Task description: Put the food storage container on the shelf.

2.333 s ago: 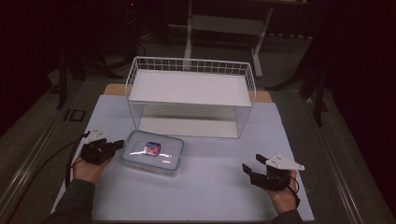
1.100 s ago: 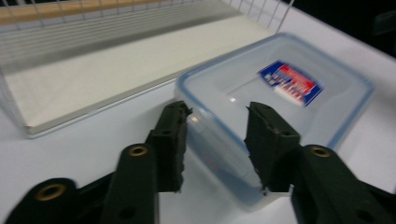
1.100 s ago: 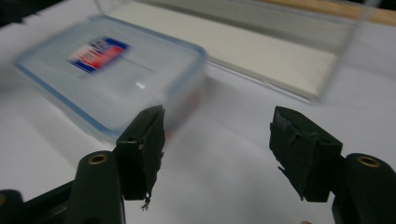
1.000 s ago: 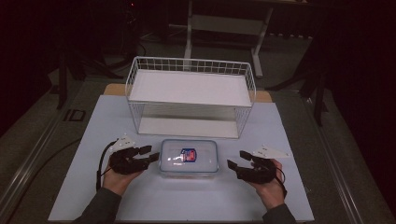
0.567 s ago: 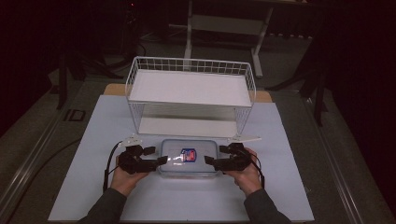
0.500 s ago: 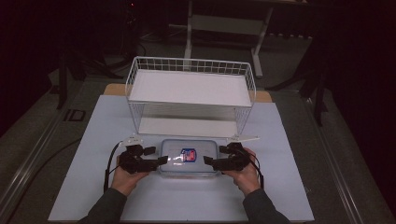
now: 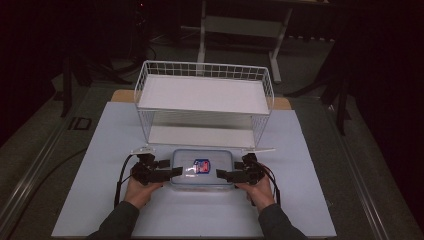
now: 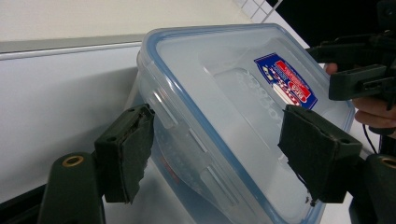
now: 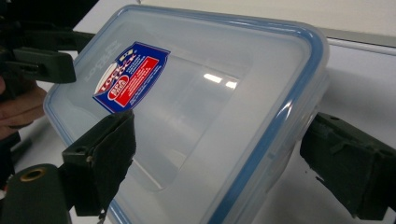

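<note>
The clear plastic container [image 7: 202, 169] with a blue-rimmed lid and a red and blue label [image 7: 201, 165] lies flat on the bench [image 7: 100, 150], its long axis running straight from one pair of tongs to the other. The left tongs [image 7: 174, 171] straddle one short end and the right tongs [image 7: 224, 175] the opposite end, so each hand is equally near. In the left gripper view the jaws stand wide, the container's end [image 8: 196, 140] between them and the pads apart from it. In the right gripper view the jaws likewise gape wide around the other end [image 9: 280, 116], not yet pressing. Beyond the container from both tongs stands a white wire rack [image 7: 205, 95], just beside the container's far long edge.
</note>
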